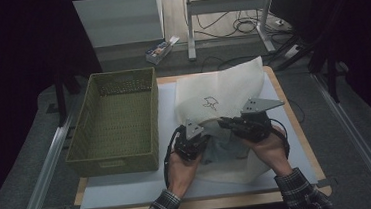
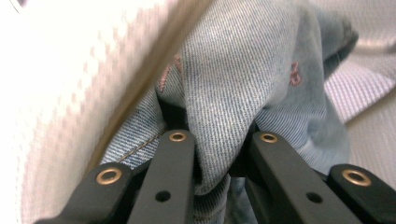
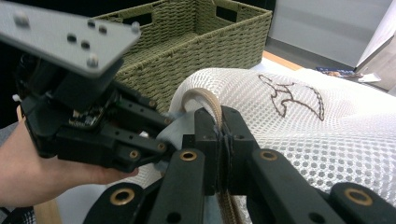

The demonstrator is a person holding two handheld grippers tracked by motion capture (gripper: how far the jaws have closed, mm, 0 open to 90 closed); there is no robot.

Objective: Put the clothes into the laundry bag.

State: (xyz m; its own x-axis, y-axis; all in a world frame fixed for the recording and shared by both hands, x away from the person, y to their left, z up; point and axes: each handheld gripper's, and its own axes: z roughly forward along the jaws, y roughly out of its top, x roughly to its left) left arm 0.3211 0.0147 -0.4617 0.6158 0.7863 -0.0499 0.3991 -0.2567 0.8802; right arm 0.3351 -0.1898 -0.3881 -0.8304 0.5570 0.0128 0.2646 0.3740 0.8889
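Note:
A white mesh bag (image 1: 222,89) with a small dark emblem lies on the table, its mouth toward the person. A blue denim garment (image 1: 224,149) sits in that mouth. My left gripper (image 2: 223,137) is shut on a fold of the denim (image 2: 233,70), beside the bag's tan rim (image 2: 159,60). In the high view the left gripper (image 1: 196,136) sits at the bag's mouth, close to the right gripper (image 1: 230,123). My right gripper (image 3: 219,116) is shut on the tan rim (image 3: 205,98) of the mesh bag (image 3: 303,121) and holds it raised. The left gripper (image 3: 163,133) is just to its left.
A green woven basket (image 1: 117,117) stands at the left of the table, close beside the bag, with nothing visible inside it. A white mat (image 1: 130,189) covers the wooden tabletop. Beyond the table lie a desk frame, cables and a small box (image 1: 161,49) on the floor.

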